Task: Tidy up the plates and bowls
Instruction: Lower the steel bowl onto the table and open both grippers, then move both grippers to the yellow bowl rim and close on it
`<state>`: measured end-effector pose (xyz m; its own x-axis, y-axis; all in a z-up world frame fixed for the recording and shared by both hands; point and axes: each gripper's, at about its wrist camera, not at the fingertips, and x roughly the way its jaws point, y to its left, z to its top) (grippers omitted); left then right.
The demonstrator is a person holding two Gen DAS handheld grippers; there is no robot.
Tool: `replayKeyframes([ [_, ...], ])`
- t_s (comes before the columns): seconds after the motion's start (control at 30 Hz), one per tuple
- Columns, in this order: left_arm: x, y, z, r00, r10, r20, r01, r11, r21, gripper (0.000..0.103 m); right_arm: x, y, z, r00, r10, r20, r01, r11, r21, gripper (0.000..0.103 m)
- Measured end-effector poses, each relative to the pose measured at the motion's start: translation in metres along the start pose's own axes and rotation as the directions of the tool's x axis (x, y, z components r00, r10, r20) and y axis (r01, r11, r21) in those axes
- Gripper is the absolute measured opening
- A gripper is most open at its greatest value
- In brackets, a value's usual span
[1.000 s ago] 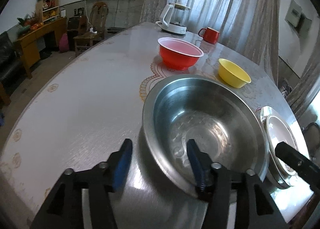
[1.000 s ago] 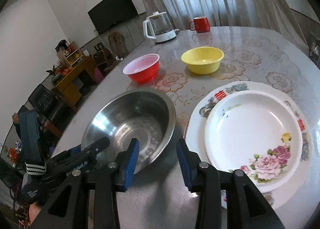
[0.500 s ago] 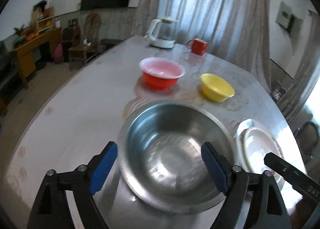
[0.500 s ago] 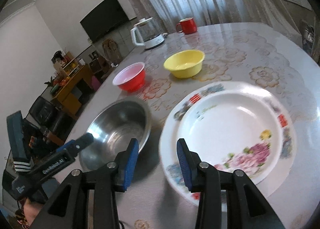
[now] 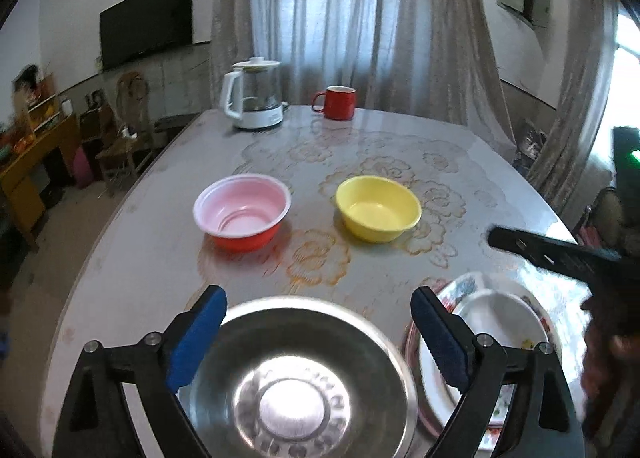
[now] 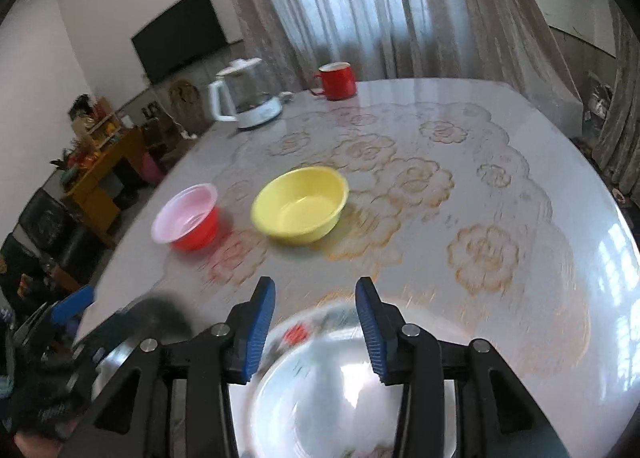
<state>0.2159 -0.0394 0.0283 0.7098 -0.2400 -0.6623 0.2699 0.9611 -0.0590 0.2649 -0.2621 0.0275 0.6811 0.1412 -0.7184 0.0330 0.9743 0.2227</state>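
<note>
Jaws of the left gripper (image 5: 318, 332) stand spread wide, holding nothing, poised above the stainless steel bowl (image 5: 296, 382), which sits on the bench (image 5: 132, 270) at the near edge of the left wrist view. Just right of it lies a small white dish (image 5: 500, 322) nested on a larger flowered plate (image 5: 460, 288). Farther off stand a red plastic bowl (image 5: 242, 211) and a yellow bowl (image 5: 378, 208), side by side but apart; beyond them are a white electric kettle (image 5: 254, 94) and a red mug (image 5: 335, 103). The steel bowl looks rigid, light and slippery; its thin rim seems the surest hold.

From the right wrist view, the right gripper (image 6: 316, 332) hovers over the blurred white dish (image 6: 320, 398), its jaws partly apart and gripping nothing. The flowered plate's rim (image 6: 296, 334) shows between them. These look like ceramic: heavier, brittle, best pinched at the rim. The yellow bowl (image 6: 300, 204) and red plastic bowl (image 6: 186, 218) lie ahead. Both grippers point forward, angled down at the bench.
</note>
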Motion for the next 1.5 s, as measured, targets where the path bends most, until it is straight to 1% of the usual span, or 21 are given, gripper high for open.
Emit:
replayKeyframes([
  [0.13, 0.016, -0.006, 0.017, 1.000, -0.004, -0.015, 0.005, 0.999, 0.031, 0.096, 0.040, -0.018, 0.036, 0.998, 0.008, -0.066, -0.004, 0.998, 0.059, 0.042],
  [0.2, 0.025, -0.008, 0.024, 1.000, 0.000, -0.020, 0.001, 0.999, 0.048, 0.096, 0.059, -0.024, 0.045, 0.994, 0.017, -0.108, -0.008, 0.996, 0.087, 0.042],
  [0.27, 0.035, -0.010, 0.030, 1.000, 0.003, -0.027, -0.001, 0.998, 0.062, 0.096, 0.078, -0.029, 0.054, 0.990, 0.004, -0.141, 0.009, 0.996, 0.094, 0.042],
  [0.33, 0.044, -0.010, 0.035, 0.999, -0.004, -0.041, 0.007, 0.998, 0.068, 0.096, 0.092, -0.032, 0.058, 0.986, -0.005, -0.168, 0.021, 0.996, 0.092, 0.042],
  [0.4, 0.054, -0.009, 0.040, 0.998, -0.004, -0.060, 0.008, 0.998, 0.069, 0.096, 0.105, -0.033, 0.060, 0.982, 0.018, -0.190, 0.003, 0.994, 0.108, 0.042],
  [0.47, 0.064, -0.009, 0.045, 0.997, -0.005, -0.080, 0.010, 0.998, 0.065, 0.096, 0.117, -0.038, 0.062, 0.977, 0.045, -0.207, -0.012, 0.988, 0.157, 0.042],
  [0.53, 0.076, -0.008, 0.050, 0.995, -0.013, -0.099, 0.018, 0.998, 0.053, 0.096, 0.127, -0.040, 0.063, 0.974, 0.052, -0.222, -0.010, 0.982, 0.186, 0.042],
  [0.7, 0.098, -0.008, 0.064, 0.990, -0.029, -0.137, 0.034, 0.999, 0.035, 0.096, 0.147, -0.033, 0.063, 0.964, 0.077, -0.253, -0.032, 0.984, 0.178, 0.041],
  [0.77, 0.106, -0.008, 0.071, 0.989, -0.037, -0.146, 0.042, 0.999, 0.034, 0.096, 0.151, -0.032, 0.063, 0.962, 0.074, -0.263, -0.027, 0.984, 0.177, 0.034],
  [0.9, 0.122, -0.007, 0.082, 0.987, -0.030, -0.157, 0.033, 0.999, 0.015, 0.096, 0.158, -0.033, 0.063, 0.959, 0.084, -0.269, -0.034, 0.982, 0.185, 0.033],
  [1.0, 0.139, -0.009, 0.088, 0.983, -0.027, -0.183, 0.029, 1.000, 0.010, 0.096, 0.162, -0.035, 0.062, 0.958, 0.088, -0.273, -0.037, 0.982, 0.184, 0.028],
  [1.07, 0.148, -0.011, 0.089, 0.980, -0.035, -0.195, 0.037, 0.999, 0.006, 0.095, 0.160, -0.036, 0.062, 0.959, 0.093, -0.269, -0.046, 0.984, 0.174, 0.021],
  [1.13, 0.158, -0.011, 0.088, 0.976, -0.025, -0.215, 0.026, 1.000, 0.003, 0.091, 0.158, -0.036, 0.061, 0.960, 0.080, -0.269, -0.037, 0.986, 0.162, 0.018],
  [1.2, 0.164, -0.013, 0.086, 0.972, -0.032, -0.233, 0.034, 0.999, 0.002, 0.084, 0.158, -0.038, 0.057, 0.957, 0.080, -0.280, -0.035, 0.986, 0.163, 0.016],
  [1.27, 0.170, -0.017, 0.084, 0.969, -0.040, -0.245, 0.045, 0.999, 0.013, 0.082, 0.158, -0.042, 0.055, 0.955, 0.087, -0.284, -0.040, 0.985, 0.169, 0.014],
  [1.33, 0.175, -0.023, 0.083, 0.967, -0.042, -0.253, 0.052, 0.998, 0.033, 0.077, 0.157, -0.045, 0.054, 0.954, 0.100, -0.283, -0.052, 0.984, 0.173, 0.012],
  [1.37, 0.177, -0.026, 0.082, 0.965, -0.042, -0.258, 0.055, 0.998, 0.041, 0.073, 0.158, -0.046, 0.053, 0.954, 0.104, -0.283, -0.054, 0.983, 0.177, 0.012],
  [1.4, 0.181, -0.029, 0.082, 0.962, -0.046, -0.268, 0.061, 0.997, 0.048, 0.065, 0.158, -0.046, 0.053, 0.953, 0.111, -0.282, -0.061, 0.982, 0.180, 0.012],
  [1.43, 0.184, -0.031, 0.082, 0.958, -0.050, -0.281, 0.067, 0.997, 0.050, 0.059, 0.158, -0.045, 0.053, 0.952, 0.116, -0.282, -0.066, 0.981, 0.180, 0.011],
  [1.47, 0.188, -0.032, 0.082, 0.954, -0.051, -0.294, 0.068, 0.997, 0.048, 0.048, 0.158, -0.045, 0.053, 0.952, 0.118, -0.283, -0.068, 0.981, 0.181, 0.011],
  [1.5, 0.191, -0.032, 0.081, 0.950, -0.053, -0.309, 0.070, 0.997, 0.044, 0.039, 0.157, -0.044, 0.053, 0.951, 0.121, -0.283, -0.070, 0.981, 0.183, 0.010],
])
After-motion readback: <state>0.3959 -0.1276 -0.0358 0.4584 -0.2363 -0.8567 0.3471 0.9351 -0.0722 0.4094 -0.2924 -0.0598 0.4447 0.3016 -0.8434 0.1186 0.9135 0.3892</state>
